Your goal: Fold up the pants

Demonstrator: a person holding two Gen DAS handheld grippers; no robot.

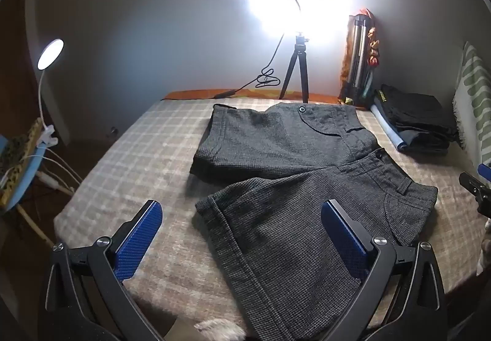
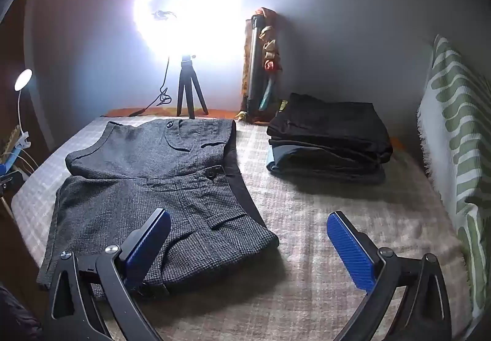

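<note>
A pair of dark grey checked shorts [image 1: 282,169] lies spread flat on the plaid blanket [image 1: 129,157], waistband to the right, both legs to the left. My left gripper [image 1: 242,236] is open and empty, hovering over the near leg's hem. In the right wrist view the same shorts [image 2: 147,175] lie left of centre. My right gripper [image 2: 248,243] is open and empty, above the near waistband corner and the bare blanket [image 2: 322,218] beside it. Part of the right gripper [image 1: 475,187] shows at the left view's right edge.
A stack of folded dark clothes [image 2: 328,138] sits at the back right. A ring light on a tripod [image 2: 188,89] stands at the back edge. A green-patterned pillow [image 2: 454,132] lines the right side. A clip lamp [image 1: 50,54] stands off the left edge.
</note>
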